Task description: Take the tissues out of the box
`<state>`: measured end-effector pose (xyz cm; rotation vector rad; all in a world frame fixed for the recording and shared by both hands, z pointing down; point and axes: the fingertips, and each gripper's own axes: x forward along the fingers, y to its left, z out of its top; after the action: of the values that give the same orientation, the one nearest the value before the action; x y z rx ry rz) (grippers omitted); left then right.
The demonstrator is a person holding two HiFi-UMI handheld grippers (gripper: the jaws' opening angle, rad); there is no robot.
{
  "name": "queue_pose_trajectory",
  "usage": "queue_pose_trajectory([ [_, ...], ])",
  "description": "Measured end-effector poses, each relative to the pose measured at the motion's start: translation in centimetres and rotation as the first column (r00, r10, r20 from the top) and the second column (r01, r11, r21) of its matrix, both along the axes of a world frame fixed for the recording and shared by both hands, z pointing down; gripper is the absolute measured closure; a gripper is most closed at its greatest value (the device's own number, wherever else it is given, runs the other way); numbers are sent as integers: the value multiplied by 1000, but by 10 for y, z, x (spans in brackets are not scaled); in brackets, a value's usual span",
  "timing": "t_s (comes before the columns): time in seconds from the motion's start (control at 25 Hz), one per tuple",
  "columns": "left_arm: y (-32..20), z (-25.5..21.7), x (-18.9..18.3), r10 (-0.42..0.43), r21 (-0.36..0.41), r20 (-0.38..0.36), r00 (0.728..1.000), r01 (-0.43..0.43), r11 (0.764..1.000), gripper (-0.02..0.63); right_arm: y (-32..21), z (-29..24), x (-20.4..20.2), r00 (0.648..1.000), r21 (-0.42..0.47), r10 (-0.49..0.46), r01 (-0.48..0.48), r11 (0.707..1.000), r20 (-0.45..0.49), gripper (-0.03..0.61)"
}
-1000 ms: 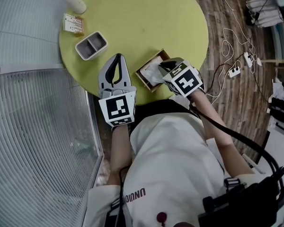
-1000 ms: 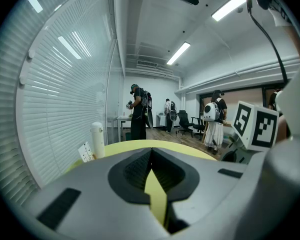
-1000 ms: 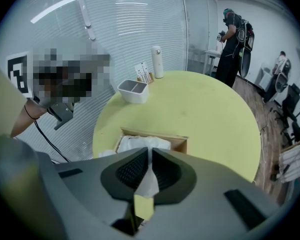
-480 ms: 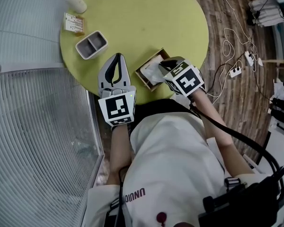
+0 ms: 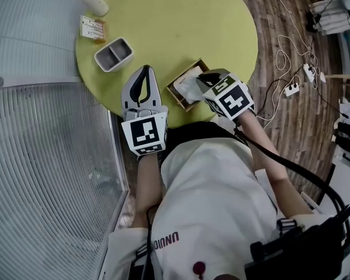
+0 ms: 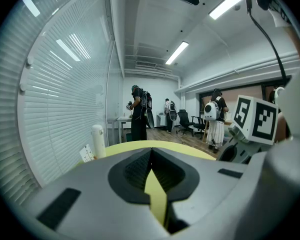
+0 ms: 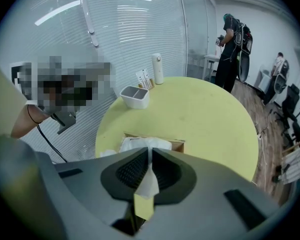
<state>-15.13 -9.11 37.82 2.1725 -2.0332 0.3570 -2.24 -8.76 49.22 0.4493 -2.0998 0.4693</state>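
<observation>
1. First, closest, at 6 o'clock: white shirt (image 5: 210, 197) of the person.
2. Next, by the 7 o'clock edge of the round yellow-green table (image 5: 181, 22): left gripper (image 5: 144, 72), jaws pressed together with nothing between them.
3. Just beside it, toward 3 o'clock: right gripper (image 5: 201, 80), jaws pinching one white tissue (image 7: 147, 184), tips right at the box.
4. At the table's 5 o'clock edge: open brown tissue box (image 5: 175, 96), more white paper bunched inside.
5. Farther, at 9 o'clock: grey tray (image 5: 113, 55) with two parts.
6. Past that, toward 10 o'clock: small card box (image 5: 91, 29), then, farthest, white bottle (image 5: 91, 0) by the table's edge.
</observation>
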Motion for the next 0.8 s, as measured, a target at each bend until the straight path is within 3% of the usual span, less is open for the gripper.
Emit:
queue_pose_trajectory([
  [0.8,5,1,3,-6,3,3,1000,6,1000,601,-2,-12,4,1000,24,6,-7,1000,22,538],
])
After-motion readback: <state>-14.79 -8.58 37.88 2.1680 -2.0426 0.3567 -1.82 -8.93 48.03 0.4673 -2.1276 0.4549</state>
